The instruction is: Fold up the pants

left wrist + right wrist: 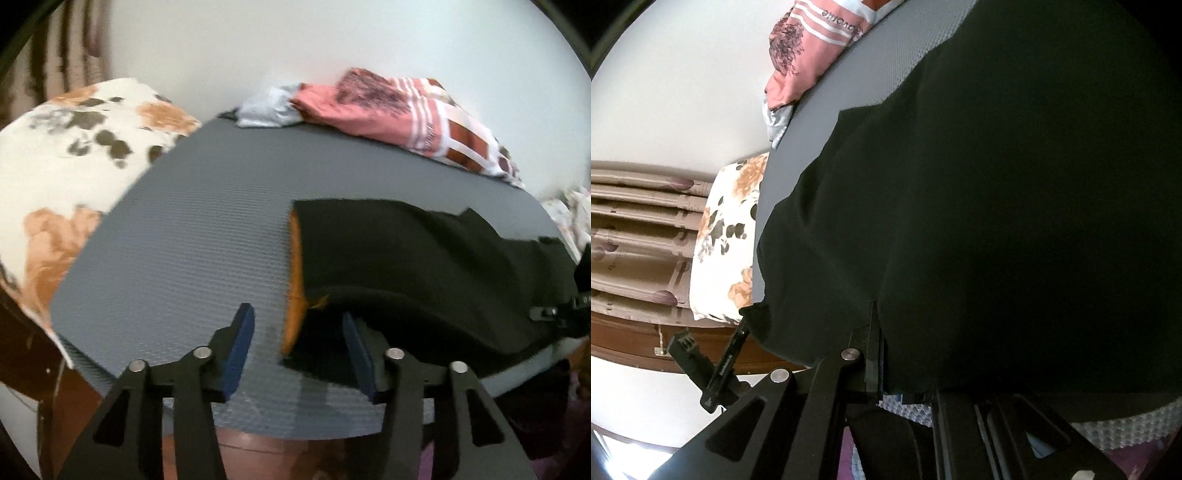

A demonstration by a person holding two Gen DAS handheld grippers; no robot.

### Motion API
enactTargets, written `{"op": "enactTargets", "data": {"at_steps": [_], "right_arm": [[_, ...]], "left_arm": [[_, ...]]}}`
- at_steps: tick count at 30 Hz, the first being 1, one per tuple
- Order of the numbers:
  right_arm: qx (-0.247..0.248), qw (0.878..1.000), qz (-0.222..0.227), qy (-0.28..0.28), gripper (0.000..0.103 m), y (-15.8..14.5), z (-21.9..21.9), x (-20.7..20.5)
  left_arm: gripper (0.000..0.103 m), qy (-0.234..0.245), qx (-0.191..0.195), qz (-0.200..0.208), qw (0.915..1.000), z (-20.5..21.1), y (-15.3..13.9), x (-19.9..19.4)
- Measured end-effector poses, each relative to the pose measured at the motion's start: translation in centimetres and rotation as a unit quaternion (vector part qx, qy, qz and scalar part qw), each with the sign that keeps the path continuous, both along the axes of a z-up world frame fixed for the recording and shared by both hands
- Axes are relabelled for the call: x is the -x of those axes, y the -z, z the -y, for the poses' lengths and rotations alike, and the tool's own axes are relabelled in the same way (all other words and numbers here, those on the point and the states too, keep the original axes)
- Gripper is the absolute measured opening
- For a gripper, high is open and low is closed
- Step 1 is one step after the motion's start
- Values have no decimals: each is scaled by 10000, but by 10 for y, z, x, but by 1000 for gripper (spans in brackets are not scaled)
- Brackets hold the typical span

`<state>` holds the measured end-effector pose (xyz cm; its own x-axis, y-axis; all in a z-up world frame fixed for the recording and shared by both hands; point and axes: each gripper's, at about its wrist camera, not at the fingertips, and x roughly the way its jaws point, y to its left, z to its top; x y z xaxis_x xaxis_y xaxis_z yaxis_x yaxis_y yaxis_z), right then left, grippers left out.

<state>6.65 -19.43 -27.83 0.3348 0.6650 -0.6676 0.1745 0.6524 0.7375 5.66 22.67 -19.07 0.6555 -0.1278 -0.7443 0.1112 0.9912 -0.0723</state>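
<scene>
Left hand-held gripper (297, 350) is seen in the left wrist view with its blue pads (242, 347) parted about halfway, low over the near edge of the grey mat (184, 240). Nothing is pinched; the near left corner of the black pants (424, 266) lies between the jaws, just beside the right pad, with an orange lining (293, 280) showing at the left edge. The pants are spread over the right half of the mat, folded at least once by the look of it. A pile of pink and white clothes (388, 107) is seen at the far edge, well apart, and a floral pillow (74, 155) to the left.

Right wrist view: right hand-held gripper (882, 354) is nearly closed, and black pants fabric is seen running into the jaws, so it is judged clamped on the pants' near edge. Most of the frame is filled by the dark cloth, with mat visible on the far left and the clothes pile beyond.

Step in hand is judged to be setting down and releasing a fold. To do it well, the right corner should be laid flat before release, edges should be lined up with the layer below, and the left pads should be drawn clear without dragging the corner. Wrinkles should be smoothed before the next fold.
</scene>
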Motion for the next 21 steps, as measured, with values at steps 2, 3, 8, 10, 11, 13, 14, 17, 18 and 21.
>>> {"op": "enactTargets", "data": {"at_steps": [2, 3, 8, 10, 11, 13, 14, 17, 18, 21], "right_arm": [[-85, 10000, -21, 31, 6, 4, 0, 0], [-100, 9999, -14, 32, 6, 5, 0, 0], [-179, 9998, -9, 66, 6, 9, -2, 0], [-265, 9996, -21, 100, 6, 10, -2, 0], [-281, 9995, -23, 103, 6, 11, -2, 0], [-306, 9995, -8, 103, 7, 11, -4, 1], [-323, 9994, 1, 97, 7, 11, -5, 1], [-352, 9993, 41, 72, 8, 12, -7, 1], [-364, 9993, 47, 58, 8, 12, -7, 1], [-436, 9990, 55, 45, 9, 12, -6, 2]], "left_arm": [[53, -290, -243, 108, 9992, -9, -5, 0], [53, -474, -306, 206, 9982, -17, -10, 2], [53, -785, 357, 586, 9945, -43, -43, 12], [53, -446, 454, 554, 9964, -27, -51, 14], [53, -209, 465, 513, 9974, -14, -53, 14], [53, 446, 447, 366, 9973, 22, -52, 15], [53, 806, 419, 268, 9955, 43, -48, 15], [53, 1542, 83, -134, 9879, 95, -24, 7], [53, 1665, -83, -259, 9857, 106, -14, 4], [53, 1847, -197, -904, 9784, 119, 22, -10]]}}
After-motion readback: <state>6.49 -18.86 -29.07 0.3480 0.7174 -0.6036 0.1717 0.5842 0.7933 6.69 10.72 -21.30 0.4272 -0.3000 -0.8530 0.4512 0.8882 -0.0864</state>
